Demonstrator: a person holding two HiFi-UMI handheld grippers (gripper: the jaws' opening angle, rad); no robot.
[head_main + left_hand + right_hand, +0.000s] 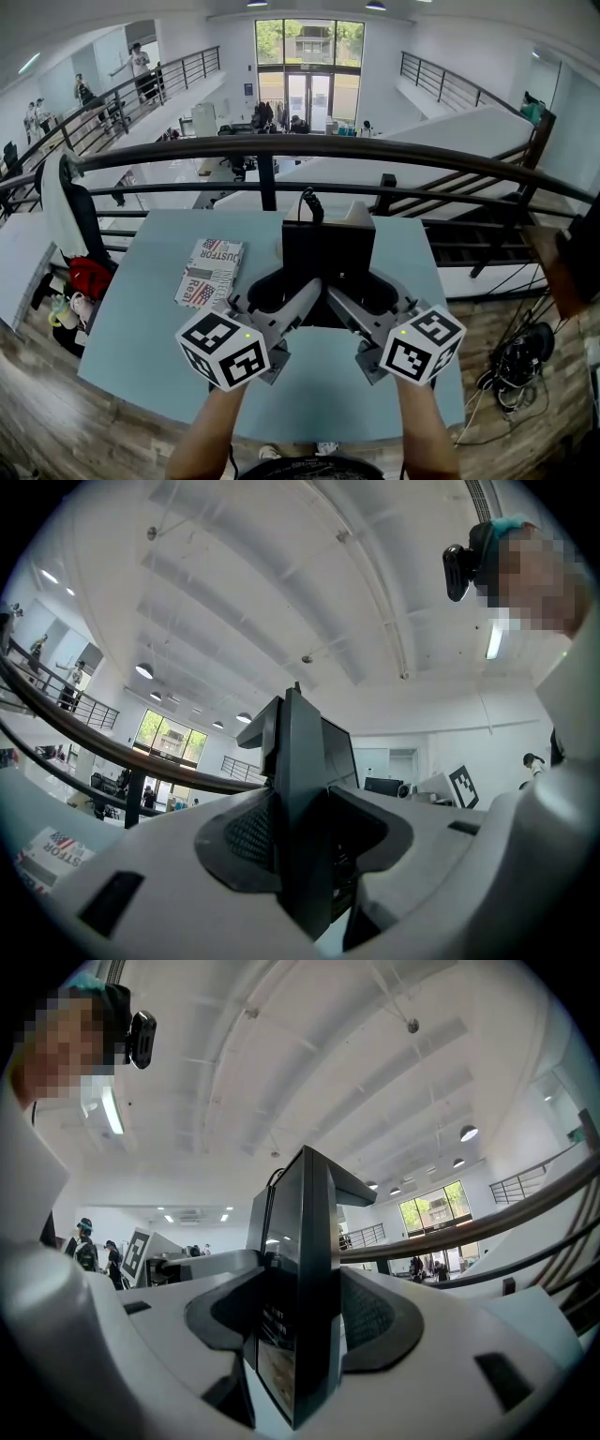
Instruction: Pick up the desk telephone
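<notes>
The black desk telephone [328, 246] hangs above the light blue table [150, 309], held from both sides. My left gripper [284, 298] is shut on its left edge and my right gripper [372, 296] is shut on its right edge. In the left gripper view the telephone [302, 799] stands edge-on between the two dark pads of the left gripper [300, 850]. The right gripper view shows the same: the telephone's [305, 1269] thin side is clamped in the right gripper [302, 1330]. A coiled cord [312, 202] rises from the telephone's far end.
A printed booklet [211, 272] lies on the table left of the telephone. A dark metal railing [281, 150] runs just behind the table's far edge, with an open hall below it. Clothes and bags [80, 281] hang at the table's left side.
</notes>
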